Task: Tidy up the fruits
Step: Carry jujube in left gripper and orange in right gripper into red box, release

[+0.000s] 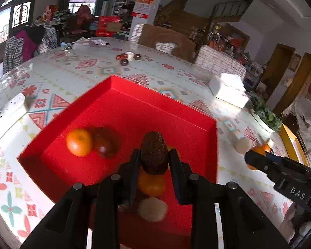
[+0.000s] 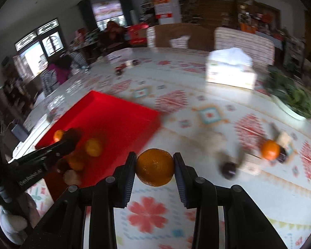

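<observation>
Cluttered living room, windows at the far wall; a large table (image 1: 89, 66) under a glossy cloth printed with red and teal geometric motifs.

Red tray (image 1: 122, 112): shallow, square-cornered, smooth matte walls. It lies directly ahead of and beneath the left gripper (image 1: 154, 159). Contents, left-wrist view:
- one tangerine (image 1: 78, 142), dimpled peel, ahead and left of the fingers
- one dark reddish round fruit (image 1: 105, 143) touching it on the right; blurred, kind unclear
- one more orange fruit (image 1: 151, 183) below the jaws
- one pale, rough, roundish fruit (image 1: 152, 208) nearest the camera, blurred

Left gripper: jaws clamped on a dark brown avocado (image 1: 154, 155), pebbled skin, pointed end up, held above the tray.

Right gripper (image 2: 154, 167): jaws pressed to both sides of a mandarin orange (image 2: 154, 167), pitted rind, round, lifted over bare cloth just right of the tray's near corner.

On the cloth to the right of the right gripper: one orange (image 2: 270, 149), one dark round fruit (image 2: 229, 169), both motion-blurred; other small bits beside them are unreadable.

Farther ahead: a white tissue box (image 2: 230, 73); a white dish of leafy greens (image 2: 294, 101) at the right edge; a small cluster of dark and white objects (image 1: 128, 58) mid-table.
</observation>
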A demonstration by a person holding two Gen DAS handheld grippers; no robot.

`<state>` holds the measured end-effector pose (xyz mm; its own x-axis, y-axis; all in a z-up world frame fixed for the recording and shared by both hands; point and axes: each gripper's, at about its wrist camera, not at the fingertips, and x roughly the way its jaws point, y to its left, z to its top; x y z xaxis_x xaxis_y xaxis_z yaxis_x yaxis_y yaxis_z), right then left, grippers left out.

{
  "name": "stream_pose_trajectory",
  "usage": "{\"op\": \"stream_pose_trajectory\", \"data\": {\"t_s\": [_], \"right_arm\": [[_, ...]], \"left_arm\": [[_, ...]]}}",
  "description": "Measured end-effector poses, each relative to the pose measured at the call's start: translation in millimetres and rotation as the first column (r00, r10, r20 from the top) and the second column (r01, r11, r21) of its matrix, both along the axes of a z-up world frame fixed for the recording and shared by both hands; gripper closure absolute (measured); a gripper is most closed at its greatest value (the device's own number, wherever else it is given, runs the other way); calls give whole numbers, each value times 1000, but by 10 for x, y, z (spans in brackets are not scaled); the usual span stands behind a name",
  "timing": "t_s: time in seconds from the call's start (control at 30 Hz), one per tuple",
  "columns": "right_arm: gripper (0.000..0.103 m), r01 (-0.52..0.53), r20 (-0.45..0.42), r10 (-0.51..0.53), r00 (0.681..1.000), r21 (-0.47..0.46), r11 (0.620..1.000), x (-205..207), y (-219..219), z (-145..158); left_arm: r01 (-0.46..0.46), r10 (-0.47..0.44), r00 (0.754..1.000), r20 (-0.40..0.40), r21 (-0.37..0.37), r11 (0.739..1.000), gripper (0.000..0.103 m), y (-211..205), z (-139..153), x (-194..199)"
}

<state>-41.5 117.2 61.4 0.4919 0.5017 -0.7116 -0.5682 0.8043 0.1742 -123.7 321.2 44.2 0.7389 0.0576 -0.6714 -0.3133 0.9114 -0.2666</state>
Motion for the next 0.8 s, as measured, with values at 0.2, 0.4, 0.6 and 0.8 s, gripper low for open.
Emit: {"op": "stream_pose_trajectory", "data": {"t_s": [0.2,0.4,0.6,0.8], "right_arm": [[64,-61,-15,61,998,0,998,63,503,-43],[64,-95,-19,94,995,-58,994,156,893,-193],[64,-89,-38,85,996,-107,990,280,1083,-355],[64,-83,-34,80,996,-125,989,308,1139,-392]], "left_arm": [[-41,42,999,-20,11,999,76,279,-19,53],[-47,48,998,-38,23,999,76,368,-66,114],[-41,43,998,-42,48,998,76,373,-64,167],[-40,42,998,-44,55,998,73,380,-66,194]]}}
